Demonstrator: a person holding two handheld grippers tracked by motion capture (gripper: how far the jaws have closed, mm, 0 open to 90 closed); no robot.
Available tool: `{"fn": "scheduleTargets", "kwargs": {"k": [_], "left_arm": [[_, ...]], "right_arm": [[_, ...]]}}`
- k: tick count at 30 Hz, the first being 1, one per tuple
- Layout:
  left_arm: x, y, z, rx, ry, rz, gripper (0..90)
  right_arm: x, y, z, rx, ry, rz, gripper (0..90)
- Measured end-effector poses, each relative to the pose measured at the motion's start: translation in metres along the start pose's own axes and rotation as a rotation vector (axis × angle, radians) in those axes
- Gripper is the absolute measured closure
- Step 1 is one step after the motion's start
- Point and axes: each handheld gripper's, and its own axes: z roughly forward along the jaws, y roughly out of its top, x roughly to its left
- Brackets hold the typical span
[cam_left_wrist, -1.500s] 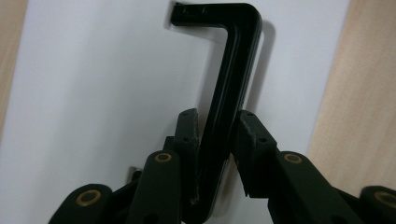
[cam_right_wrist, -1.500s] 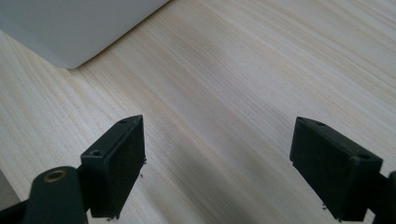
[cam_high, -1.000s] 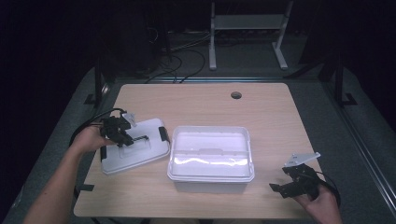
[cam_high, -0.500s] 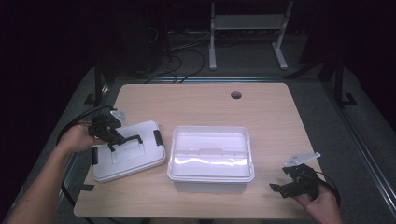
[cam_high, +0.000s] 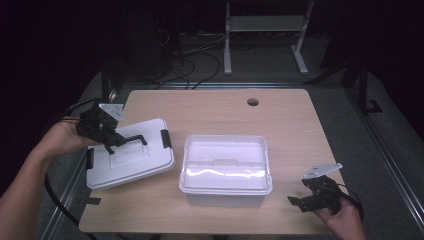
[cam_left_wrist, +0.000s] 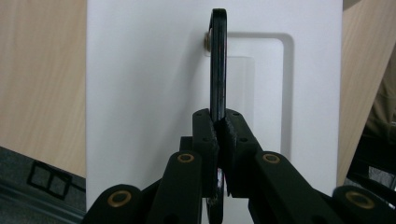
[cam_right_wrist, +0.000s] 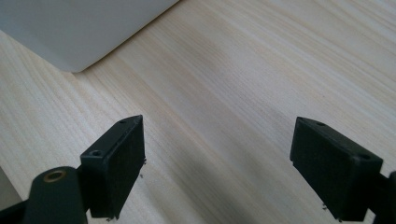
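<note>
A white lid (cam_high: 142, 162) with a black handle (cam_high: 131, 139) and black clasps lies at the left of the table, its left side over the table's edge. My left gripper (cam_high: 111, 146) is shut on that handle; in the left gripper view the jaws (cam_left_wrist: 217, 135) pinch the thin black handle (cam_left_wrist: 217, 65) above the white lid (cam_left_wrist: 140, 70). An open white box (cam_high: 225, 165) stands in the middle. My right gripper (cam_high: 300, 202) hovers open near the front right corner; its jaws (cam_right_wrist: 219, 168) are wide apart over bare wood, a corner of the box (cam_right_wrist: 70, 28) beyond them.
The wooden table (cam_high: 215, 110) has a cable hole (cam_high: 253, 102) at the back. Cables trail from the left gripper off the left edge. A metal stand (cam_high: 262, 30) and dark floor lie behind the table.
My left gripper has dragged the lid by its handle to the left, away from the box. The right gripper has stayed where it was.
</note>
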Motion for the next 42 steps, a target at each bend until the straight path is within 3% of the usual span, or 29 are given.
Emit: {"fn": "scheduleTargets", "kwargs": {"k": [10, 29, 35, 38, 42], "left_arm": [[-0.011, 0.019, -0.025, -0.041, -0.015, 0.042, 85.0], [-0.032, 0.048, -0.032, -0.1, -0.047, 0.096, 85.0], [-0.039, 0.063, -0.036, -0.09, -0.045, 0.112, 85.0], [-0.046, 0.078, -0.041, -0.071, -0.035, 0.13, 85.1], [-0.053, 0.094, -0.046, -0.082, -0.044, 0.153, 85.0]], "right_arm": [[-0.002, -0.001, 0.002, 0.002, 0.006, 0.012, 17.4], [-0.003, 0.0, 0.003, 0.004, 0.005, 0.014, 17.4], [-0.003, 0.001, 0.003, 0.004, 0.007, 0.011, 17.4], [-0.003, 0.001, 0.002, 0.003, 0.007, 0.009, 17.4], [-0.003, 0.001, 0.002, 0.0, 0.008, 0.005, 17.4]]}}
